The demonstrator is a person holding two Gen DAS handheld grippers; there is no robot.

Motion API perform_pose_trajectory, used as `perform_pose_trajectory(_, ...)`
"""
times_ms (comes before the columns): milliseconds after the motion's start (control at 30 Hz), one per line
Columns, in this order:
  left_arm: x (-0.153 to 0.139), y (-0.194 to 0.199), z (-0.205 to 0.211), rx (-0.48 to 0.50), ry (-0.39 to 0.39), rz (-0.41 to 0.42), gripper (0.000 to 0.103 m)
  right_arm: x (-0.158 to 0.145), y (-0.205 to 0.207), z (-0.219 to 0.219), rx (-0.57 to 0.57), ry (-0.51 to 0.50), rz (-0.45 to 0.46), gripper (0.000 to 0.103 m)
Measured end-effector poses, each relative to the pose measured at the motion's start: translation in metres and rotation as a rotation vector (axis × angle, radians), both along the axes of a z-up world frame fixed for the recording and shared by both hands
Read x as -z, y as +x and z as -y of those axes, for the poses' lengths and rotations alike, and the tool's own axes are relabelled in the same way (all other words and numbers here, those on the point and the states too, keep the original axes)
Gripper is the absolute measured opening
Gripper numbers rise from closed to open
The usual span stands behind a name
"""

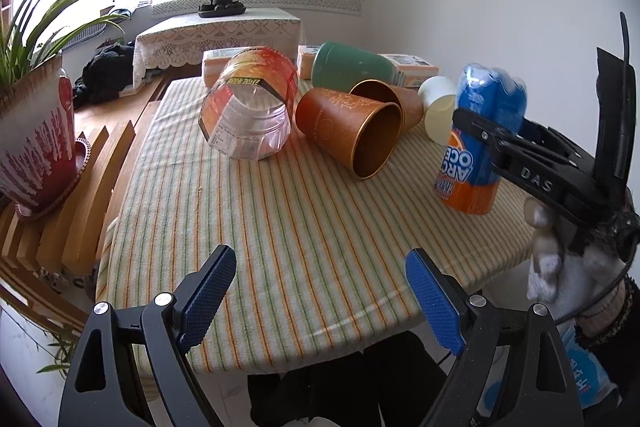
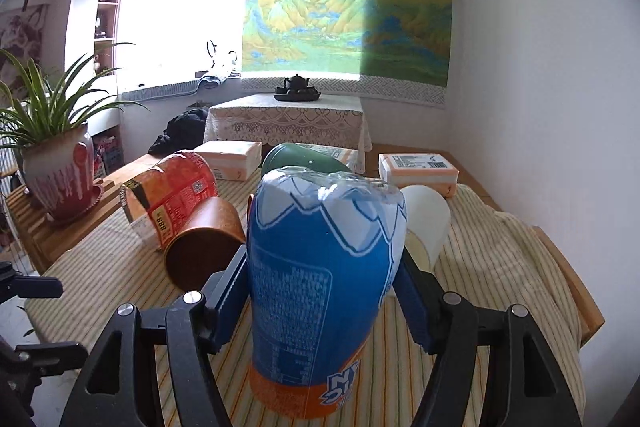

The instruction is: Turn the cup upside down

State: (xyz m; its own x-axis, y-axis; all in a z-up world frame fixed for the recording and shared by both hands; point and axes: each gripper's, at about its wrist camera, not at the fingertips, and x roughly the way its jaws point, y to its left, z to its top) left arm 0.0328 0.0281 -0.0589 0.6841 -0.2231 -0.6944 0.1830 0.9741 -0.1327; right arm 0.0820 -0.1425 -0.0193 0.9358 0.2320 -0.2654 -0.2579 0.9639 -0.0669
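Right gripper [image 2: 322, 291] grips the blue cup [image 2: 320, 267], inverted, mouth down on the cloth [image 1: 280, 227]; left gripper [image 1: 320, 291] hangs open. Next, probably: release and back off.
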Motion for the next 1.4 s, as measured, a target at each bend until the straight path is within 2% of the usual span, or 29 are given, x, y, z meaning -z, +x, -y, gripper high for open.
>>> perform_pose_trajectory(200,-0.008,-0.009,0.008,-0.003,0.012,0.023,0.089,0.005,-0.009,0.000,-0.026,-0.005,-0.021,0.066)
perform_pose_trajectory(333,-0.013,-0.015,0.011,-0.012,0.017,0.036,0.089,0.004,-0.021,0.001,-0.031,-0.016,-0.009,0.079)
perform_pose_trajectory(500,-0.021,-0.024,0.019,-0.022,0.036,0.064,0.089,0.000,-0.032,0.010,-0.044,0.013,-0.002,0.088)
perform_pose_trajectory(567,-0.026,-0.028,0.023,-0.027,0.045,0.080,0.089,-0.001,-0.038,0.014,-0.045,0.023,0.003,0.088)
perform_pose_trajectory(733,-0.036,-0.041,0.036,-0.055,0.077,0.156,0.089,0.001,-0.064,0.036,-0.038,0.081,0.012,0.092)
perform_pose_trajectory(867,-0.043,-0.053,0.049,-0.082,0.077,0.244,0.090,0.003,-0.086,0.052,0.013,0.105,0.053,0.092)
perform_pose_trajectory(933,-0.046,-0.058,0.054,-0.103,0.075,0.296,0.096,0.002,-0.093,0.059,0.031,0.107,0.068,0.092)
perform_pose_trajectory(1100,-0.054,-0.072,0.065,-0.138,0.067,0.402,0.098,-0.001,-0.105,0.073,0.082,0.129,0.074,0.092)
perform_pose_trajectory(1400,-0.059,-0.084,0.067,-0.196,0.083,0.478,0.101,-0.003,-0.114,0.074,0.144,0.124,0.100,0.092)
